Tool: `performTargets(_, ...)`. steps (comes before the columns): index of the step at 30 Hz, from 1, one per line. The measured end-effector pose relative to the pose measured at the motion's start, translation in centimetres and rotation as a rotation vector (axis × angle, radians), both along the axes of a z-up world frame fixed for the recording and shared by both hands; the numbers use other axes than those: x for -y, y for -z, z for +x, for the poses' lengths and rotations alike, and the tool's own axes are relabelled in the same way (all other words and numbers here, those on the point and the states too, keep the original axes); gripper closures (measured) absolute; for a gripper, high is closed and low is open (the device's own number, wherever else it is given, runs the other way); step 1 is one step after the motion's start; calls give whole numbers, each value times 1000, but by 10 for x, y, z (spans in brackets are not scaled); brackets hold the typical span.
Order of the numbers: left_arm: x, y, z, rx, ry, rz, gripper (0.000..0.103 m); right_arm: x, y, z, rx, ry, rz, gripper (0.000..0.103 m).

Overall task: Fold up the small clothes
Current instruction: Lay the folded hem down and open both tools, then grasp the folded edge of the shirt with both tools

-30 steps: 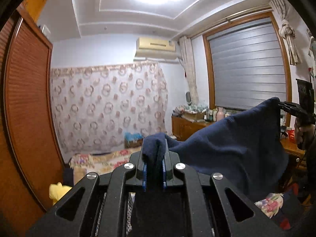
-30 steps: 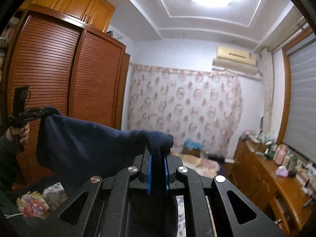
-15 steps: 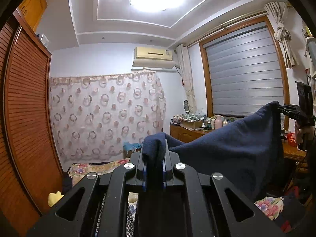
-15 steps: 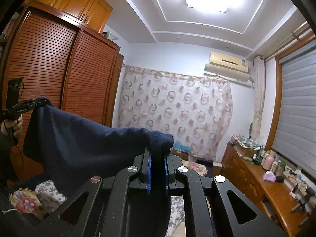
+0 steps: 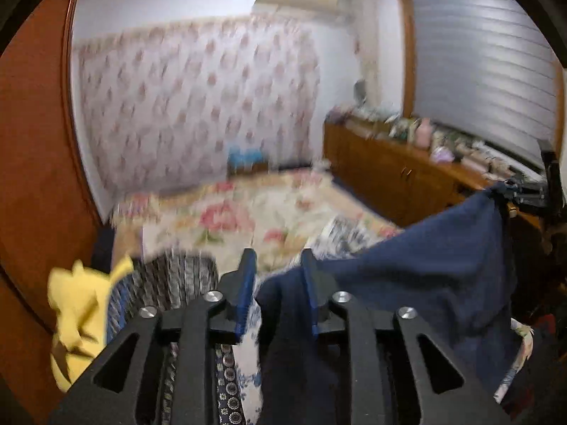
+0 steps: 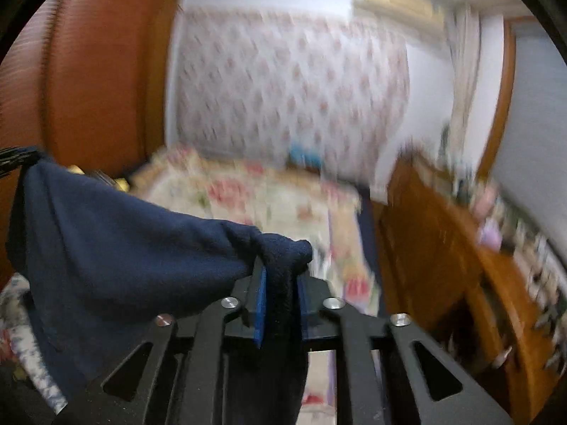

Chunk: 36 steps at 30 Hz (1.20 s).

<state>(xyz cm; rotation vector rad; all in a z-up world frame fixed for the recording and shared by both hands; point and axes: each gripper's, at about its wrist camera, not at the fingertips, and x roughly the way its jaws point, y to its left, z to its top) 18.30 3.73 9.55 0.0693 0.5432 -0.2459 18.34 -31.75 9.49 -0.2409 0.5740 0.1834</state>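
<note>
Item: navy garment (image 5: pixel 425 276), small, fleece-like, slung in the air above the floral bedspread (image 5: pixel 248 212) between two hand-held grippers. Logged left to right in the left wrist view: yellow soft toy (image 5: pixel 74 311) at eight o'clock; striped fabric (image 5: pixel 184 276) just beside it; left gripper (image 5: pixel 277 258) at six o'clock, jaws just opened and standing apart, one garment corner loose between them, slumped against the right-hand finger and not pinched; main body of the cloth sagging from five toward three o'clock; far corner bunched at three o'clock, at the other tool. Logged in the right wrist view: cloth spread from nine o'clock to centre; right gripper (image 6: pixel 281 276) at six o'clock, jaws just eased wider yet seemingly clamped on a thick wad of the corner, which filled the gap between the blue pads. Background heavily blurred; wooden sideboard (image 5: pixel 389 163) at two to three o'clock, its clutter unreadable. Handling, judged: light, soft, limp, no stiffness to hold any shape; not fragile; nap likely grippy, though a thick bunch would slip from half-open pads. Best taken at corners or along a hem, single layer pinched deep between the pads, then laid flat on the bedspread for folding.
</note>
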Motion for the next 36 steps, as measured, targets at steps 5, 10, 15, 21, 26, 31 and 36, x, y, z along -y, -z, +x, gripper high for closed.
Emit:
performTargets(5, -9, 43, -9, -70, 0, -24, 35, 7, 72, 51, -152, 91, 37, 63)
performTargets(10, -12, 67, -37, -113, 12, -20, 35, 9, 102, 37, -182, 105, 73, 52)
performTargets(15, -14, 91, -62, -141, 6, -54, 35, 20, 113, 13, -202, 122, 131, 52)
performTargets(21, -6, 130, -78, -199, 6, -42, 35, 30, 126, -10, -248, 74, 194, 52)
performTargets(26, 3, 157, -77, -266, 9, -51, 35, 43, 136, -3, -293, 76, 200, 52)
performTargets(31, 6, 175, -74, -333, -1, -56, 35, 51, 135, 3, -300, 65, 199, 52)
performTargets(36, 8, 185, -71, -365, -8, -75, 35, 56, 142, 7, -322, 65, 183, 52)
